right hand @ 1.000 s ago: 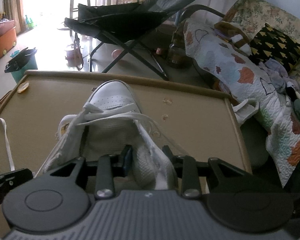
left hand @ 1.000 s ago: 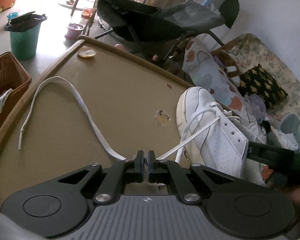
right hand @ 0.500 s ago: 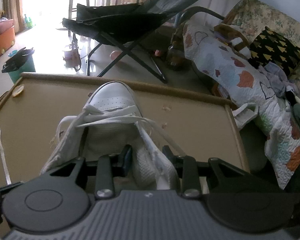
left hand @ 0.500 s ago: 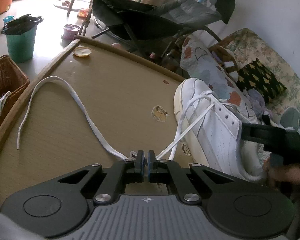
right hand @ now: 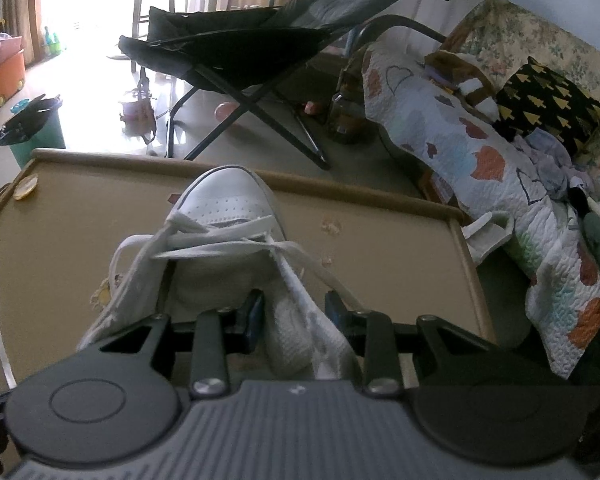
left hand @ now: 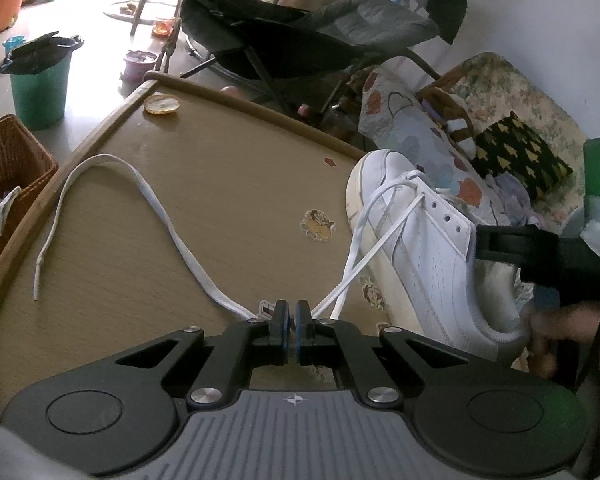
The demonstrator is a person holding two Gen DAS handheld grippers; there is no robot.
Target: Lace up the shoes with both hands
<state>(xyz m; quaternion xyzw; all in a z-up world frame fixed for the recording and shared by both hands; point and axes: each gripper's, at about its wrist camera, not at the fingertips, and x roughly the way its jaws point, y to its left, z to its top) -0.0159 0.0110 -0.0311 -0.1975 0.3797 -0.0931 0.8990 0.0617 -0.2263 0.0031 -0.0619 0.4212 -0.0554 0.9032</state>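
Observation:
A white sneaker (left hand: pixel 424 256) lies tilted on the tan table (left hand: pixel 220 184), toe pointing away. My left gripper (left hand: pixel 291 316) is shut on the white lace (left hand: pixel 156 208). One part of the lace runs left in a loose loop across the table. The other part runs taut up to the shoe's front eyelets. In the right wrist view the sneaker (right hand: pixel 228 204) is straight ahead, and my right gripper (right hand: pixel 294 312) is shut on the right side of its collar. Crossed lace rows (right hand: pixel 224 246) span the front eyelets. The right gripper's finger (left hand: pixel 520 244) shows at the shoe's heel in the left wrist view.
A wicker basket (left hand: pixel 8 160) and a green bin (left hand: pixel 40 84) stand left of the table. A black folding chair (right hand: pixel 260 44) stands beyond the far edge. A sofa with a quilt (right hand: pixel 480 152) is on the right. A small yellow disc (left hand: pixel 162 104) lies at the far left corner.
The shoe and the right gripper's finger have shifted slightly upward in the left wrist view. Both grips are unchanged, and the loose lace loop lies as before.

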